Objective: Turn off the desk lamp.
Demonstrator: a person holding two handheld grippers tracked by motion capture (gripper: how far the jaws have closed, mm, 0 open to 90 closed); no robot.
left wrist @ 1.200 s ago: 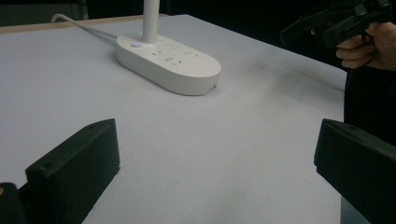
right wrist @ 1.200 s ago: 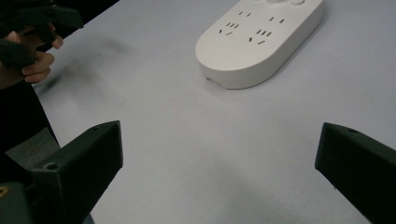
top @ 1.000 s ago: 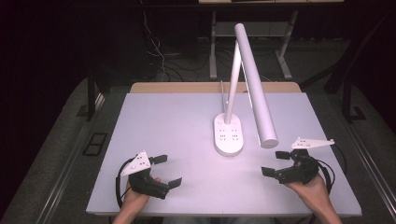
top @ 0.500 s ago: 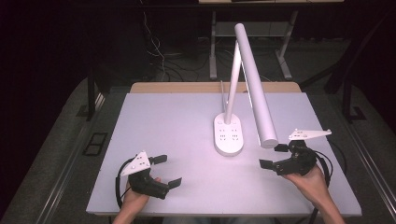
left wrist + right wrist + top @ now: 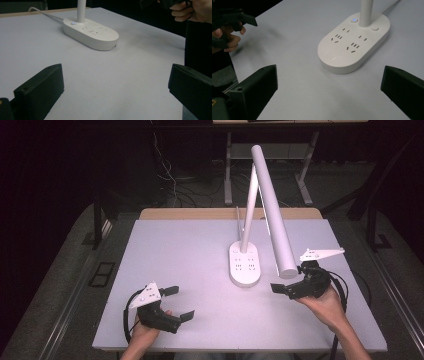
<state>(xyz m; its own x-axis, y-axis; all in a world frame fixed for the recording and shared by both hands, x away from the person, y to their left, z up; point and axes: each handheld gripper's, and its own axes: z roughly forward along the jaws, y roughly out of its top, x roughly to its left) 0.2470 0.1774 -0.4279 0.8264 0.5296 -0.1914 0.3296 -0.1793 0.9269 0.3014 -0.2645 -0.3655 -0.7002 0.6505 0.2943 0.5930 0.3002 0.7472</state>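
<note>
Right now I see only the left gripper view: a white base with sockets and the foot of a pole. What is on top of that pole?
Observer: A long white lamp head. It folds back from the pole's top and slopes down to the right of the base.
Operator: Is the right claw open?
Observer: Yes. The right claw has its jaws wide apart, with nothing between them.
Operator: Where is it, compared with that lamp head?
Observer: In the high view it sits right by the head's lower end; I cannot tell if they touch.
</note>
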